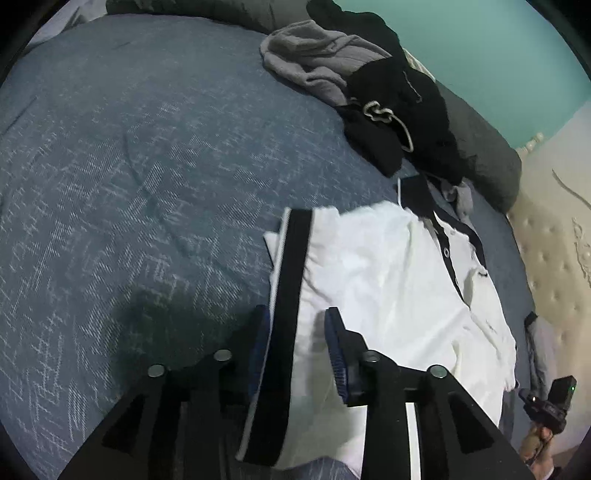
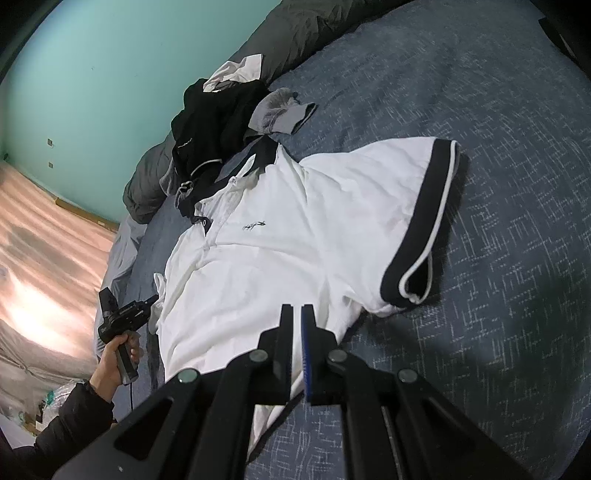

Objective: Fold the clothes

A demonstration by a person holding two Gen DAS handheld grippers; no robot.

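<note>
Left wrist view: one white polo shirt (image 1: pixel 388 277) lies front up on the blue-grey bedcover (image 1: pixel 129 166), its black sleeve band (image 1: pixel 291 295) running away from the camera.
Count: one shirt laid out, two grippers, and one loose pile holding a grey garment (image 1: pixel 314 55) and black clothes (image 1: pixel 399 110).
Left gripper (image 1: pixel 297 332): jaws apart, with the sleeve band and some white cloth lying between them; the pads do not squeeze it.
Right gripper (image 2: pixel 297 314): jaws together, tips over the white cloth just below the banded sleeve; whether cloth is pinched cannot be told.
Surroundings: a dark grey pillow (image 2: pixel 295 29) lies along the bed's far edge against a teal wall (image 2: pixel 92 74).
In the way: the pile touches the shirt's collar and covers part of it.
Orientation, right wrist view: the collar points to the upper left and the hem faces the camera, so the long axis runs from low centre to upper left; the banded sleeve sticks out flat to the right.
</note>
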